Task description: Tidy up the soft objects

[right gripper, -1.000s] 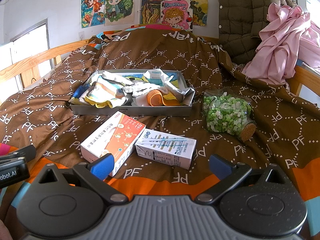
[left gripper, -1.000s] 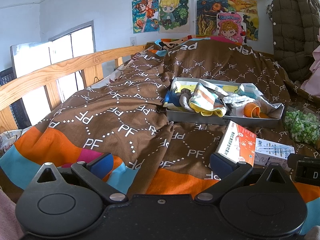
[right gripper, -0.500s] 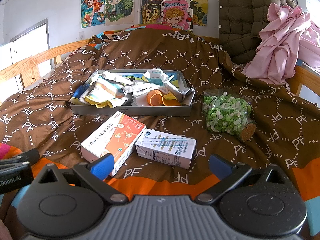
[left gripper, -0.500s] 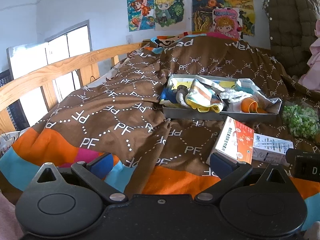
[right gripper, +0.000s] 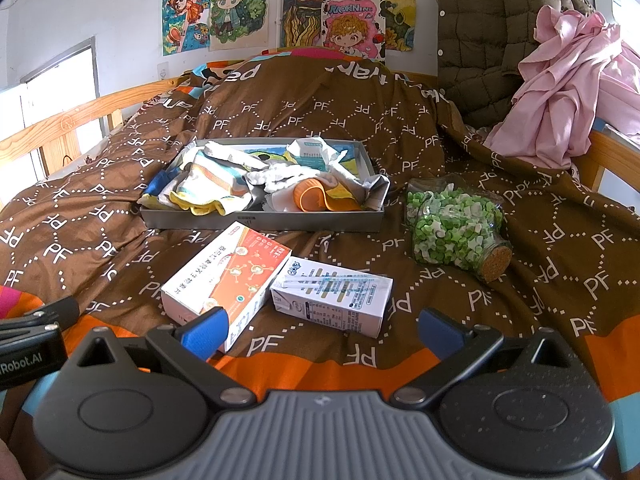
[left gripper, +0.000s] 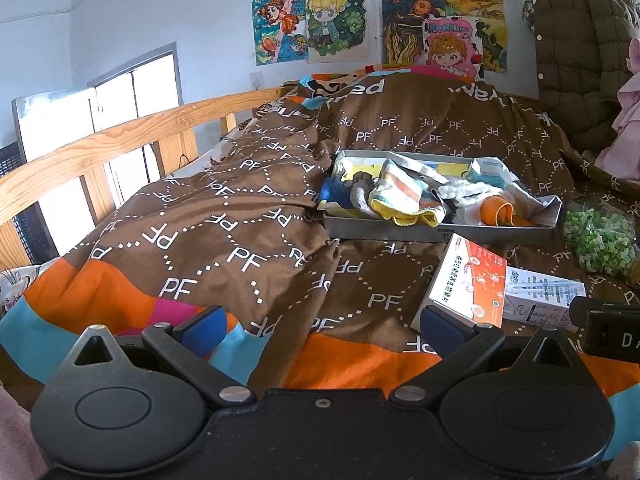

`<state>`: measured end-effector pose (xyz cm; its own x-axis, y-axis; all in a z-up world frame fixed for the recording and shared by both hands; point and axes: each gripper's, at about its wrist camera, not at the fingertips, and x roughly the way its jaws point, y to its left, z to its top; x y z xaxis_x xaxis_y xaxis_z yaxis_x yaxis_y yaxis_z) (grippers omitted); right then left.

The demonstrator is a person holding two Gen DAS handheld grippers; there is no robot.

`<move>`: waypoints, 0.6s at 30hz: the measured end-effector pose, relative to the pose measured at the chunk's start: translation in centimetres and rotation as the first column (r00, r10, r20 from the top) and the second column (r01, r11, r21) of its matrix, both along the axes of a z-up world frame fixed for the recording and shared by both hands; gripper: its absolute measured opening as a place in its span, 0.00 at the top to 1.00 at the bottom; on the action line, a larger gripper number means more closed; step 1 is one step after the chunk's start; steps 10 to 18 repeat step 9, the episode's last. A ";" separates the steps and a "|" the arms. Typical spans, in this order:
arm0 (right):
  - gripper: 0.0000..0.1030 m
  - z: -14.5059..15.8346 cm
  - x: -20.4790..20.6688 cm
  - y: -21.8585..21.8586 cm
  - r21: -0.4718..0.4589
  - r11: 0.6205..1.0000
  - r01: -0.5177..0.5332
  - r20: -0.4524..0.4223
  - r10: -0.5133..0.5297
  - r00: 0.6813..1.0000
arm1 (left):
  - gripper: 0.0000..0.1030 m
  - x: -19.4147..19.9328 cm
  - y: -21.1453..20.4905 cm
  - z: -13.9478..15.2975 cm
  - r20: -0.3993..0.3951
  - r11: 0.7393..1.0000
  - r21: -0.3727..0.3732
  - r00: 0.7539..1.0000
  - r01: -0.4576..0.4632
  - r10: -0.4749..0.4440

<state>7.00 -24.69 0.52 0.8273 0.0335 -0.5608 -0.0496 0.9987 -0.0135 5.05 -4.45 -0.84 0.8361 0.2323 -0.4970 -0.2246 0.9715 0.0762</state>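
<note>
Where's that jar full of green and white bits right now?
In the right wrist view the jar lies on its side on the brown bedspread, right of the grey tray, cork end toward the camera.

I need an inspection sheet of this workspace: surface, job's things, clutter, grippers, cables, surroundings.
Surface: brown patterned blanket on a bed.
Job's things: grey tray heaped with soft cloths.
Clutter: orange-white box, white carton, corked jar lying on its side.
Grippers: left gripper and right gripper open, empty.
Cables: nothing seen.
Surroundings: wooden rail, wall drawings, pink garment.
</note>
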 end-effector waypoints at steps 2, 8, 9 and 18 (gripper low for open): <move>0.00 0.0 0.0 0.0 0.000 1.000 0.000 0.000 0.000 1.000 | 0.01 0.0 0.0 0.0 0.000 1.000 -0.001 1.000 0.002 -0.002; 0.00 0.0 0.0 0.0 0.000 1.000 0.000 -0.001 0.000 1.000 | 0.01 0.0 0.0 0.1 0.007 1.000 0.000 1.000 0.002 -0.002; 0.00 0.0 0.0 0.0 0.000 1.000 0.000 0.000 0.000 1.000 | 0.01 0.0 0.0 0.1 0.008 1.000 0.000 1.000 0.003 -0.003; 0.00 0.0 0.0 0.0 0.000 1.000 0.000 0.000 0.000 1.000 | 0.01 0.0 0.0 0.1 0.008 1.000 0.000 1.000 0.003 -0.003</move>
